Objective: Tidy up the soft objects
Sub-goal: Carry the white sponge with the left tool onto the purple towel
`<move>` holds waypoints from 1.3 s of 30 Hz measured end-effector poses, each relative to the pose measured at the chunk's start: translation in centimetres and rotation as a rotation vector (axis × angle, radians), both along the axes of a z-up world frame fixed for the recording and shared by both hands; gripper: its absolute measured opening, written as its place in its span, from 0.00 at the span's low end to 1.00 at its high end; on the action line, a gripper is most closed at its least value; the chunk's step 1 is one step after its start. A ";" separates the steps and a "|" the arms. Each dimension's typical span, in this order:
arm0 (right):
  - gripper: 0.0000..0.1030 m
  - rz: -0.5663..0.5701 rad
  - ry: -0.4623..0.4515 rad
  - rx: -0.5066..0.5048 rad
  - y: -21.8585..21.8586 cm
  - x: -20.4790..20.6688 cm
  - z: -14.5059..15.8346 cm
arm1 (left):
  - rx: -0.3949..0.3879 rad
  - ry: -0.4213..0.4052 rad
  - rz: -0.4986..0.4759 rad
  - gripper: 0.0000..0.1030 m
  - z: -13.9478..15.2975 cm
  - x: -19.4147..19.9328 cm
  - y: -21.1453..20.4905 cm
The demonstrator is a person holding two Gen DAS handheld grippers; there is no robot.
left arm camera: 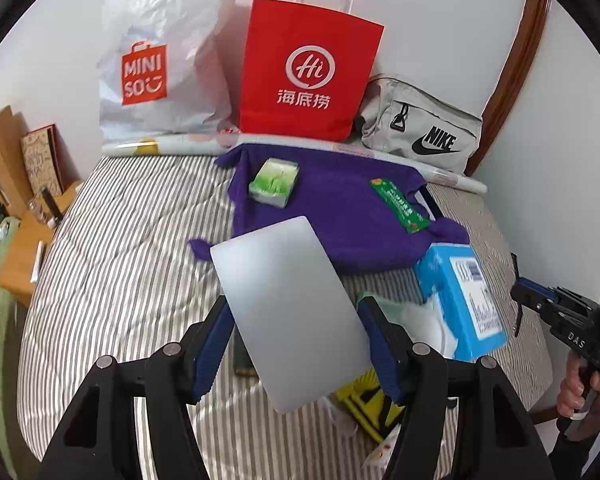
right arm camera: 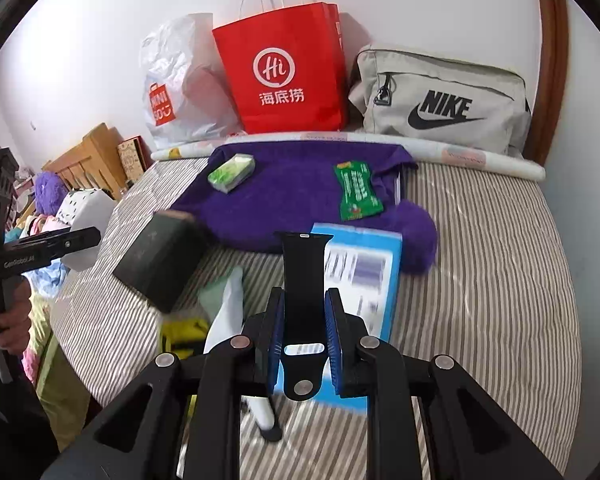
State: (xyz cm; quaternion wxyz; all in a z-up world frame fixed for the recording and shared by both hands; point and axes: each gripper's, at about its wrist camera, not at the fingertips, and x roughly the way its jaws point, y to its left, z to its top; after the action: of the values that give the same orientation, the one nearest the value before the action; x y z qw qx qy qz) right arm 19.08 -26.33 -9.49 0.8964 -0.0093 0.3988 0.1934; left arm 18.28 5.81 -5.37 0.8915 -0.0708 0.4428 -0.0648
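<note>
Left gripper (left arm camera: 296, 344) clamps a flat grey pad (left arm camera: 288, 312) between its blue fingers, pad tilted up and lifted off the striped bed (left arm camera: 112, 264). From the right wrist view the same pad (right arm camera: 160, 264) shows its dark underside at 9 o'clock, blurred. Right gripper (right arm camera: 304, 336) is closed on a black strap (right arm camera: 304, 280), which stands upright between the fingers, slotted end on top.

Under the left gripper at 5 o'clock: a yellow packet (left arm camera: 360, 404), partly hidden. At 3 o'clock, a blue box (left arm camera: 460, 300) lies on the bed, touching white-green cloth (left arm camera: 412, 316) beside it. In the right wrist view the blue box (right arm camera: 360, 276) sits right behind the strap, cloth (right arm camera: 224, 304) at 9 o'clock of it.

Mid-bed: a purple towel (left arm camera: 332, 216) spread out. On it, a green tissue pack (left arm camera: 274, 182) at 11 o'clock and a green sachet (left arm camera: 400, 208) at 1 o'clock, well apart.

Behind the towel a rolled sheet (left arm camera: 172, 146) runs along the bed edge. Against the wall, left to right: white Miniso bag (left arm camera: 160, 68), red paper bag (left arm camera: 308, 68), grey Nike bag (left arm camera: 420, 128), each just beside the next.
</note>
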 end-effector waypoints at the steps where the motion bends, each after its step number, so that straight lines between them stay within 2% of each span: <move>1: 0.19 -0.003 0.000 -0.003 0.1 0.6 0.2 | 0.004 -0.002 -0.004 0.60 0.1 0.6 -0.2; 11: 0.19 -0.029 0.007 -0.028 1.2 6.6 1.0 | 0.024 -0.018 -0.009 0.60 0.5 5.5 0.0; 17: 0.19 -0.029 0.012 -0.070 2.0 10.0 0.4 | 0.041 -0.010 -0.012 0.60 -0.4 8.7 0.2; 29: 0.19 -0.031 0.054 -0.082 2.5 15.7 -1.6 | 0.069 0.022 -0.034 0.60 -2.0 13.9 -0.5; 37: 0.19 -0.021 0.089 -0.114 2.8 17.5 -3.1 | 0.007 0.119 -0.042 0.60 -4.0 16.7 0.0; 39: 0.19 -0.019 0.098 -0.117 2.9 17.9 -3.3 | 0.012 0.131 -0.044 0.60 -4.3 17.3 0.0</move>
State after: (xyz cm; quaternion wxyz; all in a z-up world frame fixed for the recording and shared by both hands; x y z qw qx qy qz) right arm 36.94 -23.46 -12.76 0.8755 -0.0485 0.4529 0.1613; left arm 35.58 5.82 -9.66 0.8593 -0.0600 0.5020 -0.0771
